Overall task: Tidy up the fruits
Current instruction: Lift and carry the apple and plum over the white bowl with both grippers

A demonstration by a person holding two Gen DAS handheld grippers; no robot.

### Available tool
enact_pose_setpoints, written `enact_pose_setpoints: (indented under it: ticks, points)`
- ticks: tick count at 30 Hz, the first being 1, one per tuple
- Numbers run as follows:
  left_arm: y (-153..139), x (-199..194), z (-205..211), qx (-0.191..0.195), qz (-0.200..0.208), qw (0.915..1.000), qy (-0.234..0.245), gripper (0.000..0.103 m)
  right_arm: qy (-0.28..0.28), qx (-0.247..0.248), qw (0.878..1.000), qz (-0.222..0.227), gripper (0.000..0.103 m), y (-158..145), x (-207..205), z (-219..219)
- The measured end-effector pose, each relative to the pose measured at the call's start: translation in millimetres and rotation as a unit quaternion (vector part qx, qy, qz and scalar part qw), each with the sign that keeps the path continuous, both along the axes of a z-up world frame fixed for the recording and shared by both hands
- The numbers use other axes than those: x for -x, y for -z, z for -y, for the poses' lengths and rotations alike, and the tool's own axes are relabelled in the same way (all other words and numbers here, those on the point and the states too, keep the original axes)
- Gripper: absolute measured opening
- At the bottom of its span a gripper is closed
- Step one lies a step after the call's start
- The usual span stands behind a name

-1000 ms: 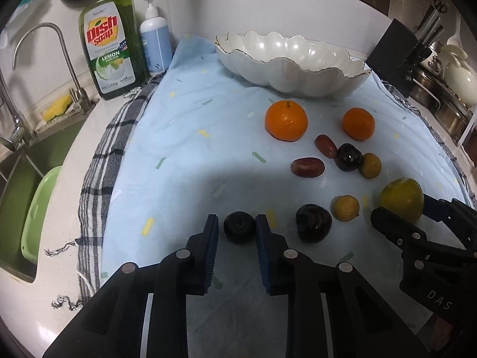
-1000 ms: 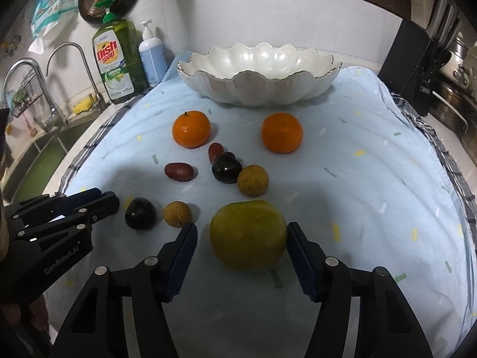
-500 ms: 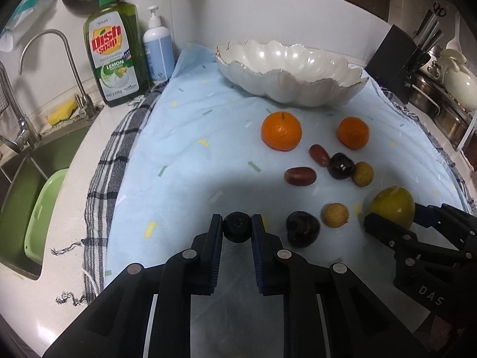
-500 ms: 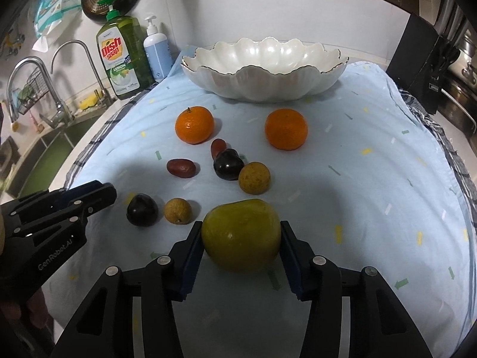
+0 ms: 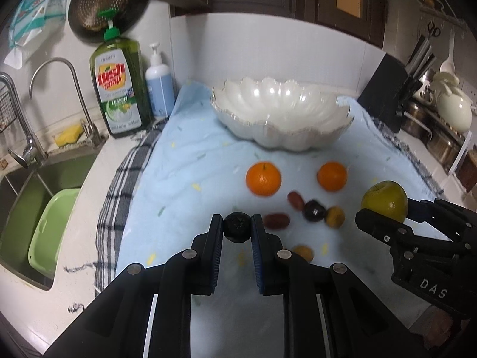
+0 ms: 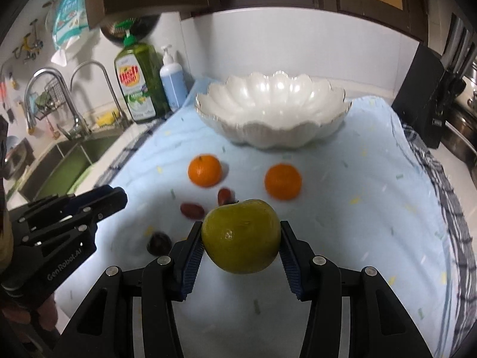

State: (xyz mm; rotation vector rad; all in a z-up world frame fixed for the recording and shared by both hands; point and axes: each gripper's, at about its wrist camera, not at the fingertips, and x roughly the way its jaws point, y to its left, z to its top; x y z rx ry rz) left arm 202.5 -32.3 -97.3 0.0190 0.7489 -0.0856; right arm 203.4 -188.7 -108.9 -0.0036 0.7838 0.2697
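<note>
Fruits are lying scattered on a blue cloth [image 5: 190, 161] spread over the counter [image 5: 89, 197], in front of a white scalloped bowl [image 6: 271, 110] that is sitting at the far end of the cloth. The left tool [image 5: 237, 227] is clenching a small dark fruit [image 5: 237, 226] between its blue pads, and the fruit is hanging clear of the cloth. The right tool [image 6: 241, 238] is gripping a green apple [image 6: 241, 235], its pads pressing on both sides (the jaws have just been closing on it), and the apple is also riding above the cloth.

Two oranges [image 5: 263, 178] are resting side by side, apart from each other, just short of the bowl. Nearer the tools, a cluster is sitting together: two reddish dates [image 5: 277, 220], a dark plum [image 5: 313, 210] and a tan longan [image 5: 334, 216] touching or nearly touching. Another longan [image 5: 302, 252] is peeking out just beyond the left tool's right finger. In the right wrist view, a second dark plum [image 6: 159, 242] is lying on the cloth between the two tools.

A green dish soap bottle [image 5: 119, 86] and a blue pump bottle [image 5: 159, 88] are standing by the sink [image 5: 32, 197] at the left.
</note>
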Motion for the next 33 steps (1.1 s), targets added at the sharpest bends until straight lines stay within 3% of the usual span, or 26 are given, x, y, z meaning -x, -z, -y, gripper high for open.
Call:
enact_pose_setpoints:
  ticks: [17,24,33]
  points:
    - [-56,-26,12,0.014,0.076,0.9970,0.002,0.020,-0.026,-0.012,0.997,0.075,0.050,-54,-33,10]
    - [-70,-49,8,0.017,0.086,0.9959,0.022,0.020,-0.010,-0.014,0.994,0.106,0.050,-81,-52,9]
    - [-81,-98,18,-0.017,0.093,0.9940,0.056,0.020,0.012,-0.007,0.995,0.103,0.050,-93,-98,8]
